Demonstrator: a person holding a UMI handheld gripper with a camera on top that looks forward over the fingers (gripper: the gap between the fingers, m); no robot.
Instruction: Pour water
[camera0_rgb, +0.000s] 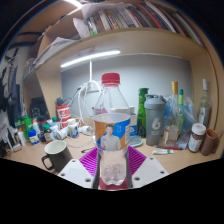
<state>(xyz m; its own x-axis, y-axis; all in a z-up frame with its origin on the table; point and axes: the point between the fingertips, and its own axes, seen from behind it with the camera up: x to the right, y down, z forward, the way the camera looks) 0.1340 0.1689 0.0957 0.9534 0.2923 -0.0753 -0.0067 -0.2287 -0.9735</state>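
A cluttered wooden desk (30, 160) under a bookshelf (120, 20) is seen. A red-capped water bottle (111, 115) is held upright, pinched by the gripper (113, 168) between both pads (92, 160), above a clear cup (113, 167). A dark mug (55, 155) stands nearby.

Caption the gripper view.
Gripper shut on water bottle above cluttered desk, mug nearby.

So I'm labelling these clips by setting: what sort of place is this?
Probably a cluttered home desk or workbench: a shelf of books overhead, a strip light beneath it, and bottles and jars crowding the wooden surface. The gripper holds a water bottle in its jaws.
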